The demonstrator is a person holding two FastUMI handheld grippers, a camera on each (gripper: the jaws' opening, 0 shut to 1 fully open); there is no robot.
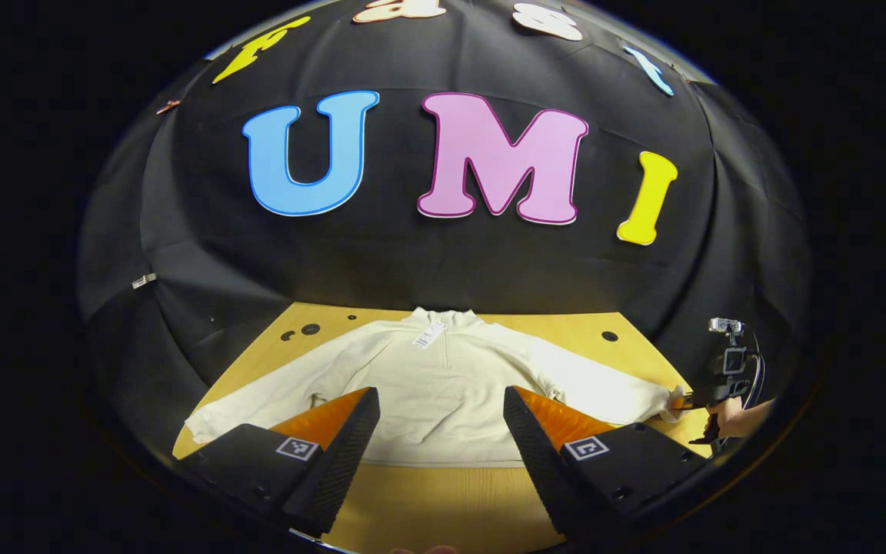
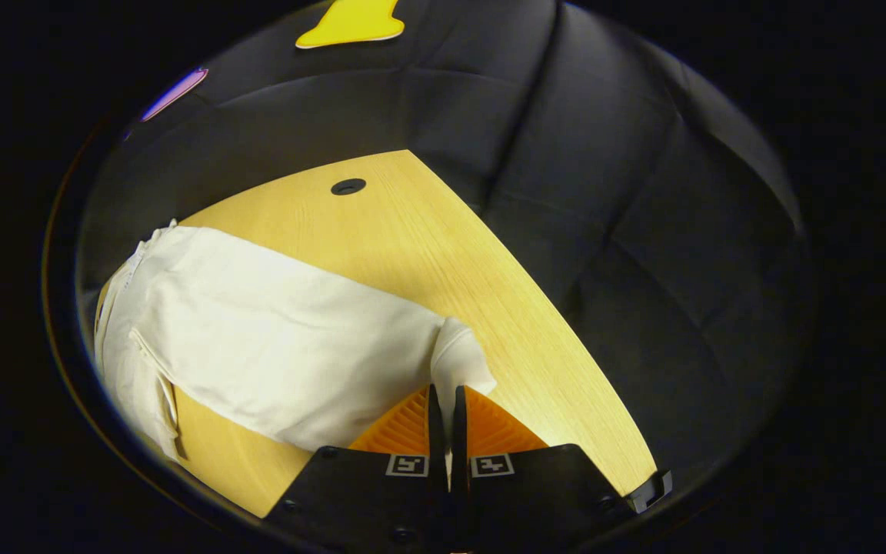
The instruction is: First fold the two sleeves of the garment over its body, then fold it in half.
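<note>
**Cream garment spread on a wooden worktop, one cuff gripped**

Black cloth walls (image 1: 443, 261) enclose the booth. A pale wooden worktop (image 1: 443, 500) with small round holes carries a cream long-sleeved garment (image 1: 443, 385), lying flat, collar toward the wall, sleeves spread. The left gripper (image 1: 439, 431) hovers above the hem, fingers wide apart. The right gripper (image 2: 441, 415) is clamped on the cuff (image 2: 458, 358) of one sleeve, near the worktop's edge.

garment (image 1: 443, 385): cream sweatshirt | flat on table, sleeves spread, unfolded | collar at far edge
</note>
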